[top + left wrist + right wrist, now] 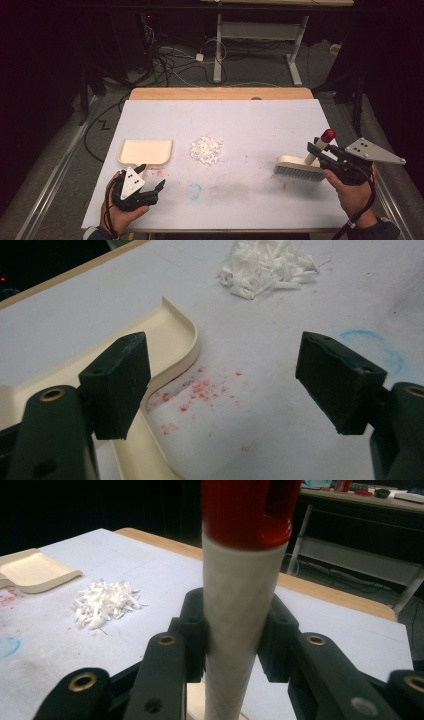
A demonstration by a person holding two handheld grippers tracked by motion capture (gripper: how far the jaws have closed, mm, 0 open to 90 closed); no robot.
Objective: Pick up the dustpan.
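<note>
- Right gripper (320,150) clamped on brush handle (240,610); handle stands up between the jaws, red cap on top, brush head (299,170) resting on the worktop (260,120) at its right side.
- Left gripper (150,186) jaws wide, nothing between them, hovering just beside the dustpan (146,151) near edge.
- Shred pile (206,149) sits mid-worktop, between dustpan and brush: left of the brush, right of the pan.
- Likely sweep runs right-to-left along that line; the dustpan wants holding first, and the left gripper is nearer to it.
</note>
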